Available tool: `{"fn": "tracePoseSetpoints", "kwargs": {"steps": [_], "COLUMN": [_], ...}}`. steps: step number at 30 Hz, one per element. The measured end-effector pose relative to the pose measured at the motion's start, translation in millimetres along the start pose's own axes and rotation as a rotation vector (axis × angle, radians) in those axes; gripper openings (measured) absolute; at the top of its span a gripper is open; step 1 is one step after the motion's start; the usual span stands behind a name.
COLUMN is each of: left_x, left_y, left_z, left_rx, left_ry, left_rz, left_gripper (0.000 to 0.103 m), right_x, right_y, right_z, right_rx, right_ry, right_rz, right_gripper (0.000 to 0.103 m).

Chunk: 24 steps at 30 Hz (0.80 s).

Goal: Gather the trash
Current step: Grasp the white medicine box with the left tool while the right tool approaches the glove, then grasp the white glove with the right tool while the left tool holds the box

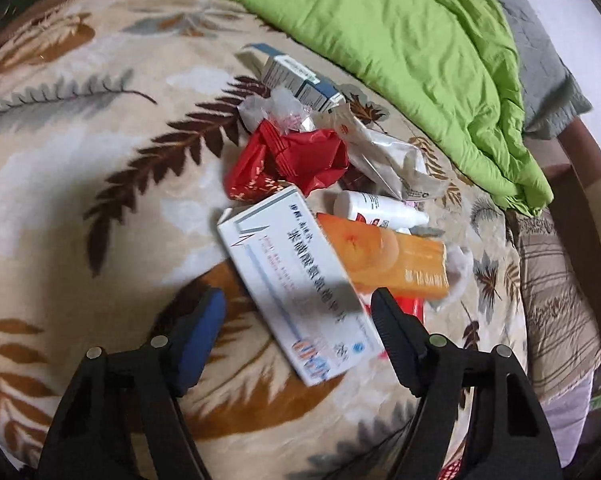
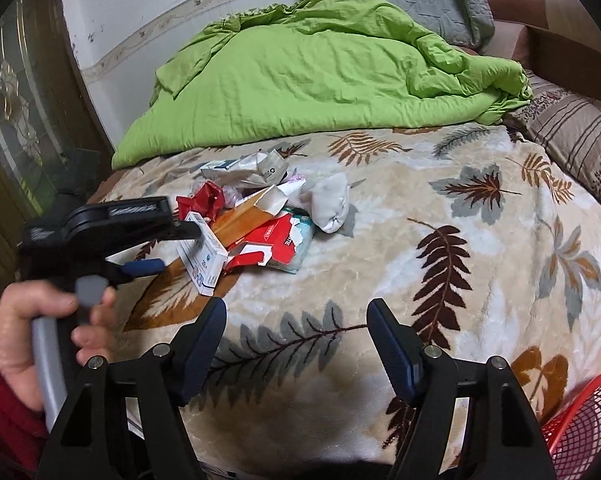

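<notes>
Trash pile (image 2: 252, 212) is lying on the bed: white printed carton (image 1: 300, 292) tilting over an orange box (image 1: 400, 260), crumpled red wrapper (image 1: 292, 164), small white bottle (image 1: 376, 208), blue-white carton (image 1: 300, 80) behind.

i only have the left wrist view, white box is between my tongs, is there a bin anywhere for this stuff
Observer: Yes. The right wrist view shows a red mesh basket in its bottom right corner.
Operator: what's my other hand doing
Observer: The right tongs are open and empty above the leaf-print blanket.
Operator: anything hidden in the pile
Observer: A torn red and white carton lies under the orange box. Your view shows only a sliver of it.
</notes>
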<state>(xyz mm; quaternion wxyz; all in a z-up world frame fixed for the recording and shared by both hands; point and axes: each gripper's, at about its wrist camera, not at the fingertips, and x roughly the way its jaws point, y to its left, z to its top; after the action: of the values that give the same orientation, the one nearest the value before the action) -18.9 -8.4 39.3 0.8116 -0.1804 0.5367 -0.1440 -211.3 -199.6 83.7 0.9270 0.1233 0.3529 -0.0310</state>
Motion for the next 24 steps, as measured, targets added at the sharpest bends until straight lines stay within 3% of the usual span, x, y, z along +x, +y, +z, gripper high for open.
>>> {"fn": "tracePoseSetpoints", "kwargs": {"steps": [7, 9, 15, 24], "left_x": [21, 21, 4, -40], "left_y": [-4, -3, 9, 8], "left_z": [4, 3, -4, -27], "left_rx": [0.013, 0.031, 0.052, 0.208], "left_ry": [-0.006, -0.028, -0.055, -0.204], "left_rz": [0.032, 0.032, -0.028, 0.014], "left_gripper": [0.074, 0.068, 0.066, 0.063], "right_x": [-2, -1, 7, 62], "right_y": [0, -2, -6, -23], "right_z": [0, 0, 4, 62], "right_rx": [-0.003, 0.005, 0.03, 0.055], "right_ry": [-0.01, -0.008, 0.042, 0.088], "right_rz": [0.014, 0.019, 0.046, 0.066], "right_gripper": [0.077, 0.077, 0.077, 0.075]}}
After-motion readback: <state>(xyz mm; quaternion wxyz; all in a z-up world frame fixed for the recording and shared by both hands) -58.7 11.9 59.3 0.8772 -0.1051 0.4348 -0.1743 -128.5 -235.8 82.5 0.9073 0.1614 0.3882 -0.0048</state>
